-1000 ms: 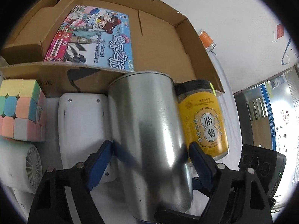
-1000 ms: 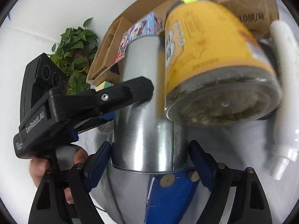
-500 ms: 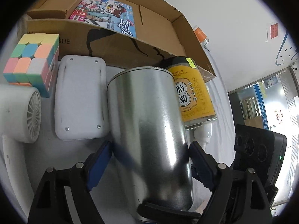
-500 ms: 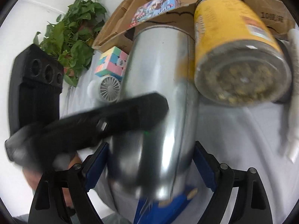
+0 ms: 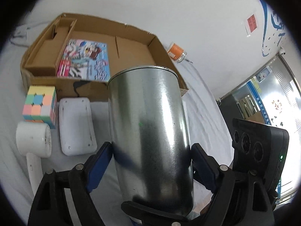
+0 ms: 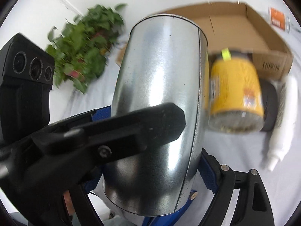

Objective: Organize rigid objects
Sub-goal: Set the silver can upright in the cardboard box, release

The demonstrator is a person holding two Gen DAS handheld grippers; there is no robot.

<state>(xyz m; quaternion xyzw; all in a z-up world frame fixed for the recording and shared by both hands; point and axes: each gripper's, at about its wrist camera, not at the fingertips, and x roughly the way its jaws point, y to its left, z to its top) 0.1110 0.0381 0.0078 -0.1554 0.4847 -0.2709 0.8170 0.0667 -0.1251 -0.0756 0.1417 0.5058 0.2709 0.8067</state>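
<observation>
Both grippers had hold of the same thing: a big shiny metal canister (image 5: 150,135), lifted clear of the white cloth (image 5: 205,113) with nothing under it but air. The left gripper (image 5: 150,160) was spread wide, its blue pads (image 5: 100,162) pressed against the can's lower sides, one on each side. The right gripper (image 6: 150,171) was just as wide and clamped on the same can from its own angle, though in its view one finger was mostly hidden behind the left gripper's black finger, which lay across the can's front. Behind the can sat an open cardboard box (image 5: 131,43) with a colourful picture book (image 5: 84,62) lying flat inside. In front of the box on the cloth were a pastel puzzle cube (image 5: 40,105), a white flat plastic thing (image 5: 76,126) just beside it, and a small white handheld fan (image 5: 33,141). A yellow jar (image 6: 235,94) lay on its side by the box's corner, blurry, with a white tube-shaped thing (image 6: 282,124) beyond it. A leafy plant (image 6: 84,47) sat off to the side and an orange-labelled jar (image 5: 175,51) past the box
</observation>
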